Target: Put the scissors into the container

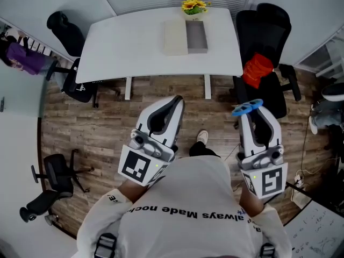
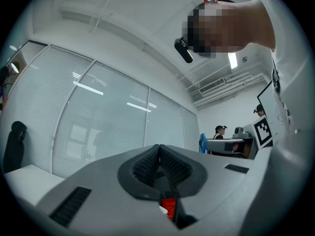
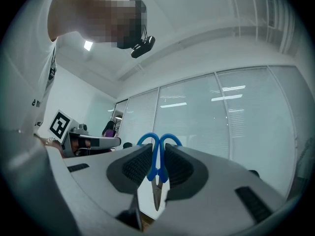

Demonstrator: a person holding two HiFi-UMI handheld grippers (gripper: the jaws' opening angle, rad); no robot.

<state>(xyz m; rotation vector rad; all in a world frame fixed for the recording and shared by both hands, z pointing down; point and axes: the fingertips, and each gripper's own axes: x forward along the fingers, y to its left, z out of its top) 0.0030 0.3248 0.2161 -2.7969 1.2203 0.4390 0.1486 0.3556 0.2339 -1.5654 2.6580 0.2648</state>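
Scissors [image 3: 156,173] sit pinched in the right gripper [image 3: 157,157], its ribbed pads closed on the blue handles just under the loops, which poke out past the jaw tips while the steel blades run back between the jaws toward the gripper body. From where I stand that looks a fair hold: the plastic handles are stiff and give the pads something to bite, whereas the bare blades would be slick and thin. I'd judge the pair light and rigid, unlikely to bend or break, though hinged, so the blades could swing open if the pinch slackened or caught only one handle. The left gripper [image 2: 159,154] has its jaws pressed together with nothing between them. Both grippers are held up close in front of the person, over the wood floor [image 1: 107,138] and well short of the white table [image 1: 129,42] on the far side. On that table lies the container [image 1: 196,35], a grey open tray, with a pale flat slab [image 1: 175,36] touching its left side and yellow flowers [image 1: 194,5] just beyond it. A black chair [image 1: 266,42] carrying something red [image 1: 258,69] stands at the table's right end. To my eye the carry is not done: the scissors are well apart from the container, and a light thing like this should be set down inside it, not dropped.
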